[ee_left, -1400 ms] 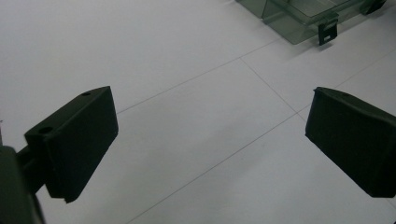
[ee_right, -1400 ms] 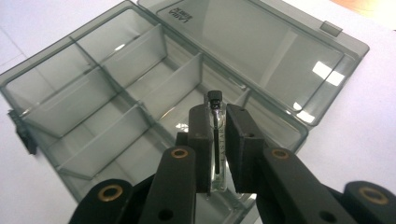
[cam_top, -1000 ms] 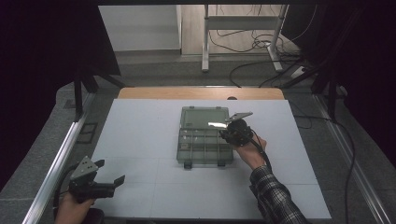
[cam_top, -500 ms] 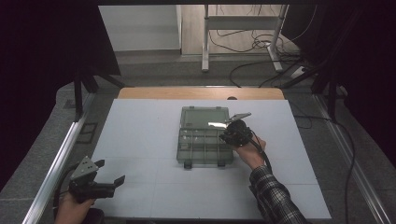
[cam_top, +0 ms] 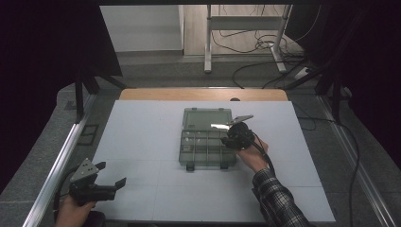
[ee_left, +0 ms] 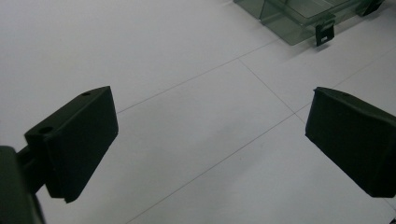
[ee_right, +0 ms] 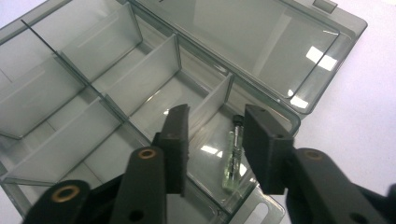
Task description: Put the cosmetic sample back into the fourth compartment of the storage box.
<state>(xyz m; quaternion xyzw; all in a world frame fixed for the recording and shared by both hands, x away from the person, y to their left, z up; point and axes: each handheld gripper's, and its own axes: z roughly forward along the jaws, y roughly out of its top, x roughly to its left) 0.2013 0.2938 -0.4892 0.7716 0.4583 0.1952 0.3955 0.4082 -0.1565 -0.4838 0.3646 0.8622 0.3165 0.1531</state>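
Note:
A smoky clear compartment box (cam_top: 185,150) lies open in the middle of the white table, its lid (cam_top: 208,118) folded back. My right gripper (cam_top: 236,135) hangs over the box's right end. In the right gripper view its jaws (ee_right: 217,112) have just been opening and stand apart. A small greenish clear tube (ee_right: 232,161) lies on the floor of the end compartment between them, and the pads do not press on it. My left gripper (cam_top: 113,172) rests at the near left, open and empty, and in its own view the jaws (ee_left: 210,98) stand wide over bare table.
Thin dividers (ee_right: 154,70) split the box into several compartments, and those in view apart from the tube's hold nothing. A black latch (ee_left: 324,32) hangs on the box's near wall. A wooden strip (cam_top: 203,93) borders the table's far edge, and cables lie on the floor beyond.

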